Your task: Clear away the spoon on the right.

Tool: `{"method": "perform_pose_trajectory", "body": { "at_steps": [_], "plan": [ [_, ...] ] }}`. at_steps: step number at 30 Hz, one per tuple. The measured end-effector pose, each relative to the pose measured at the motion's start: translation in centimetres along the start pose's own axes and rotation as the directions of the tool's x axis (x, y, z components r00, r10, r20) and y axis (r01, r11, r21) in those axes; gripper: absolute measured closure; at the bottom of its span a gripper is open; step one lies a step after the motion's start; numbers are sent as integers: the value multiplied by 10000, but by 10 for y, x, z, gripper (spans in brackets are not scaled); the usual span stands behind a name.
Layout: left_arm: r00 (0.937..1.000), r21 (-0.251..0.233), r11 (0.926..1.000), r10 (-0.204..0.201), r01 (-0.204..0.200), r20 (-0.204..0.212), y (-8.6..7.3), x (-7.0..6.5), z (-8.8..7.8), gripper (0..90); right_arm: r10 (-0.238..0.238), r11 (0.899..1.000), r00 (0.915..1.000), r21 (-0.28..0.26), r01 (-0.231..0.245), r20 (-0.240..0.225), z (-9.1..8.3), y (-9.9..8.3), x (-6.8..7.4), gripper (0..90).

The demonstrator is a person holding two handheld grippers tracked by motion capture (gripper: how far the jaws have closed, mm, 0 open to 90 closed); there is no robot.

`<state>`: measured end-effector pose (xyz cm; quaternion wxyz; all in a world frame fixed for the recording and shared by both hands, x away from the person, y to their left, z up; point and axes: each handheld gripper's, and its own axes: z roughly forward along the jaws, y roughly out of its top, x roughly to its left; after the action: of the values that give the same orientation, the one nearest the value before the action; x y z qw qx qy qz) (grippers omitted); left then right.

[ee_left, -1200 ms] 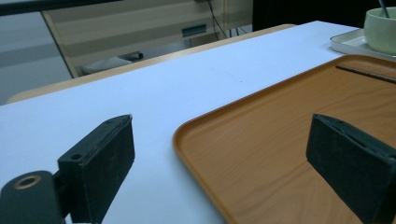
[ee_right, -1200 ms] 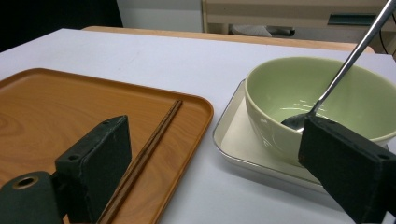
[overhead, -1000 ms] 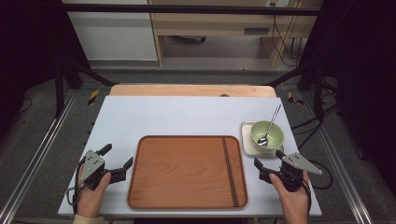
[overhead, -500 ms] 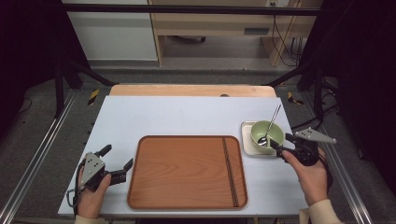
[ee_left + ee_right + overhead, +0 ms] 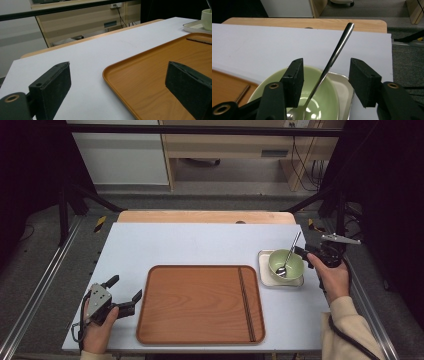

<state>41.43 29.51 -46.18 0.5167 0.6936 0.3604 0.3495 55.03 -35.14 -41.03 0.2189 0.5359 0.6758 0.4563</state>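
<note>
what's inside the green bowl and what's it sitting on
A shiny metal spoon rests in the pale green bowl, handle leaning over the rim. The bowl sits on a small square metal tray, covering its middle.

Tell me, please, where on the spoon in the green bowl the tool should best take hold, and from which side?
Probably the upper handle of the spoon, which leans up clear of the green bowl rim while its scoop lies inside. Come from the bowl's right side, where the right tool already brackets the handle; its jaws have just been closing, not yet touching it.

No readable text or labels anywhere
</note>
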Motion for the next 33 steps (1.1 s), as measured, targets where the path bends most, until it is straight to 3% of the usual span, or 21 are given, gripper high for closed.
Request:
{"method": "perform_pose_trajectory", "body": {
  "at_steps": [4,7,13,18,23,33],
  "plan": [
    [10000,55,10000,19,-20,84,-1,-2,0,64,291,9995,9996,90,-291,-27,17,6,-11,505],
    [9999,115,9999,66,-68,123,-2,-4,2,69,640,9979,9974,55,-639,-315,26,8,-16,520],
    [9997,138,9997,175,-177,162,-1,-7,3,69,592,9971,9974,504,-572,-408,44,7,-18,579],
    [9998,221,9997,137,-141,165,-3,-7,4,69,575,9974,9967,467,-549,-571,49,9,-18,705],
    [9999,247,9996,113,-115,98,-4,-4,2,69,696,9974,9952,219,-683,-694,45,11,-17,807],
    [10000,264,9996,36,-35,-21,-6,-1,3,71,-52,9969,9944,-789,-32,-1055,19,32,4,893]
  ]
}}
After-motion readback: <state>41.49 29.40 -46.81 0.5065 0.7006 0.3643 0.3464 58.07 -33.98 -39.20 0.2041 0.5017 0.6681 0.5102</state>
